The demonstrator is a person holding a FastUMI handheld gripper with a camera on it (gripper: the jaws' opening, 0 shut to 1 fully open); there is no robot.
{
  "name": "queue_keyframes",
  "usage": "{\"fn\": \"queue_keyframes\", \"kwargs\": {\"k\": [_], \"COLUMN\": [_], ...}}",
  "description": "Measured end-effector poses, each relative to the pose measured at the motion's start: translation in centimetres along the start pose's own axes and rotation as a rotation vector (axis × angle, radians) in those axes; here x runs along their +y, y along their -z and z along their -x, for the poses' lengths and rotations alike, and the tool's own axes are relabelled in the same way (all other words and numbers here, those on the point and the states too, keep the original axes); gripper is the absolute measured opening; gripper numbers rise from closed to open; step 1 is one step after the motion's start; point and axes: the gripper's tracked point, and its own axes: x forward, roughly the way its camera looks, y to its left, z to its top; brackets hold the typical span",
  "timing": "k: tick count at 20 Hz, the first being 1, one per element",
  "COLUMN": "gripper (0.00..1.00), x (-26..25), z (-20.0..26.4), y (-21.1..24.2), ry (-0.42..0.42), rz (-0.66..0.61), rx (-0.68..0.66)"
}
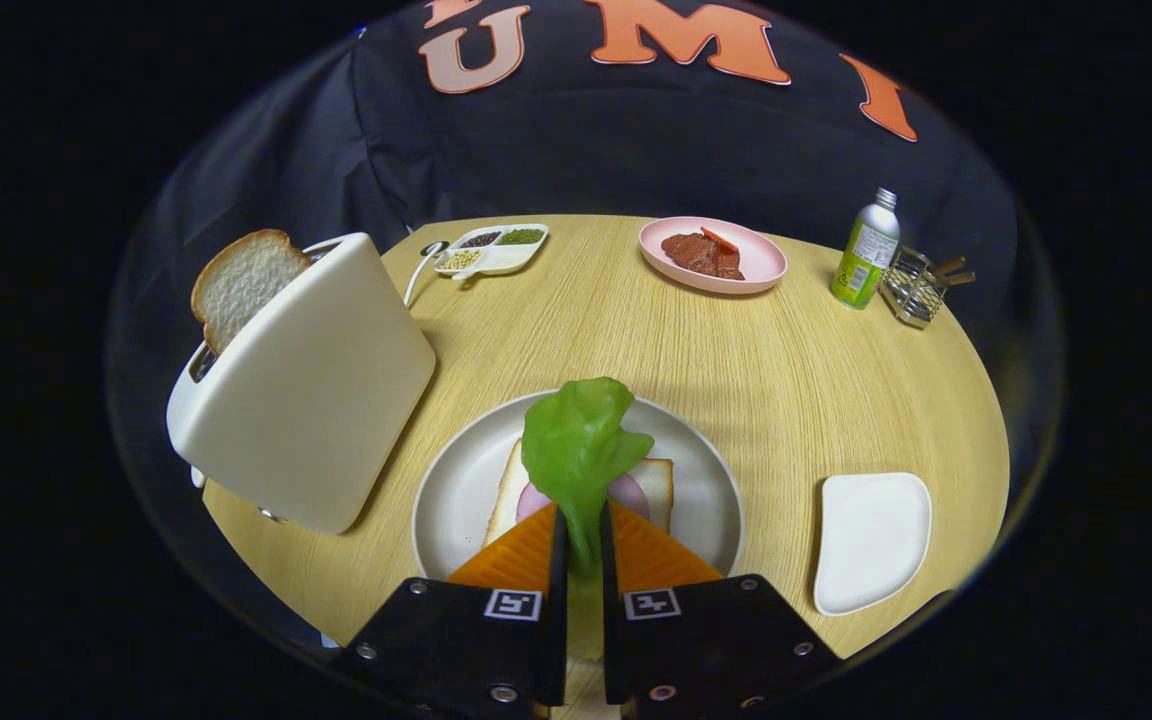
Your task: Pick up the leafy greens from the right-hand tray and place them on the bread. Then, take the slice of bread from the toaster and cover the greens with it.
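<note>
The leafy greens (581, 450) are pinched by their stem between the gripper (580, 530) fingers, above the bread (658, 480) (topped with ham) on the round plate (456, 490); another slice (241, 285) stands in the toaster (306, 390) on the desk (786, 370)

Single fisheye cam mounted on the hand-held gripper (581, 530), looking forward along its fingers and tilted down at the bench (786, 380). Close over the near plate (456, 490); far bench edge and booth wall beyond.

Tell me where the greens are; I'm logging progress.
The leafy greens are pinched between the gripper fingers, over the bread on the round plate.
</note>
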Motion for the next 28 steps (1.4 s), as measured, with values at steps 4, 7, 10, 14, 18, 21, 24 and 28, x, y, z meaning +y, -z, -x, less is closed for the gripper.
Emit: {"fn": "queue_keyframes", "kwargs": {"k": [4,7,10,14,18,21,24,28], "gripper": [0.26,0.51,0.71,0.91,0.98,0.98,0.98,0.98], "x": [-0.2,-0.4,-0.5,-0.6,-0.7,0.7,2.3,5.8], "z": [-0.1,-0.1,-0.1,0.5,2.2,4.1,6.0,8.3], "y": [0.1,0.3,0.4,0.2,-1.0,-2.7,-4.8,-8.4], "ry": [0.015,0.027,0.041,0.059,0.102,0.100,0.099,0.076], "rz": [-0.003,-0.007,-0.004,-0.017,0.013,0.020,0.025,-0.008], "rx": [0.009,0.015,0.019,0.005,-0.018,-0.050,-0.081,-0.129]}}
